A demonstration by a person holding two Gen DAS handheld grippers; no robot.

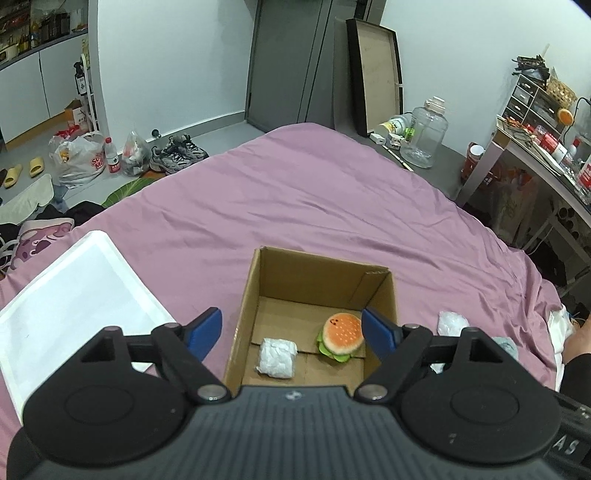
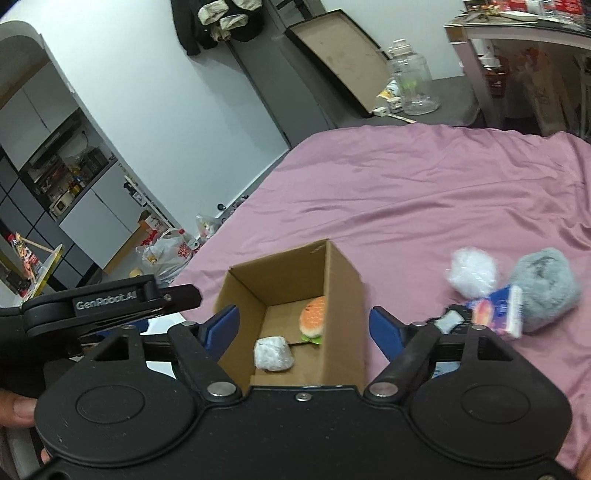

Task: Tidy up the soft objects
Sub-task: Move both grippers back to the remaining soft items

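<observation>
Left wrist view
Nearest: left gripper (image 1: 291,332) with black body and blue fingers (image 1: 205,332), spread wide, gripping nothing, poised over the near rim of the cardboard box (image 1: 314,273).
Surface: mauve bedsheet (image 1: 295,192), lightly creased, covering the bed.
Box contents: burger plush (image 1: 341,338) at the right side of the box floor; white wrapped bundle (image 1: 277,357) to its left, apart from it.
Beside the box: white tray lid (image 1: 74,295) lies flat on the sheet to the left; a white crumpled wad (image 1: 451,322) on the sheet to the right, partly behind the gripper's linkage.
Room: grey door (image 1: 288,62), a dark frame (image 1: 375,74) leaning on the wall, a clear water jug (image 1: 424,133) on the floor, sneakers (image 1: 179,153) and plastic bags (image 1: 79,158) at the bed's far left, a cluttered desk (image 1: 535,147) at right.

Right wrist view
Nearest: right gripper (image 2: 304,330), blue fingers (image 2: 221,328) set wide apart and empty, straddling the box (image 2: 343,295) from above its near edge.
Box contents: burger plush (image 2: 313,319) against the right wall; white bundle (image 2: 273,353) nearer the camera.
On the sheet, right of the box: white wad (image 2: 472,272), a grey fuzzy plush (image 2: 546,288) just beside it, and a small printed packet (image 2: 498,308) touching the grey plush.
Left edge: the other gripper (image 2: 107,301), seen side-on.
Room: sheet (image 2: 406,192), white wall, dark clothes (image 2: 218,22) hanging high, shelving (image 2: 70,173) at left.
</observation>
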